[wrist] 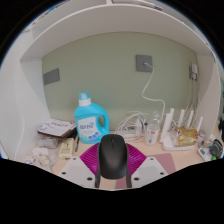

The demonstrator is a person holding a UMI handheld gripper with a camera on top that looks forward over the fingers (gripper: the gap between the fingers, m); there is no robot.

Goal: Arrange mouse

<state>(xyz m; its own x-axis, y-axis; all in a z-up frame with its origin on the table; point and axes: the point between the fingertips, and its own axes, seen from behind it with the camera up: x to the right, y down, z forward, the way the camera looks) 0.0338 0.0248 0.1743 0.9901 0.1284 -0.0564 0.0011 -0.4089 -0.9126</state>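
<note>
Gripping mouse (113,156), jaws clenched on its sides; mouse underside hidden.

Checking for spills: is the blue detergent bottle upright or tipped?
Upright: the detergent bottle stands on its base, cap on top, beyond the mouse between the fingers.

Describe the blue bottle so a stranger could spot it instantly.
Start at the pale green back wall and drop to the cluttered desk. Beyond the black computer mouse between the hand-held gripper fingers stands the blue plastic detergent bottle, the tallest item, white-labelled.
</note>
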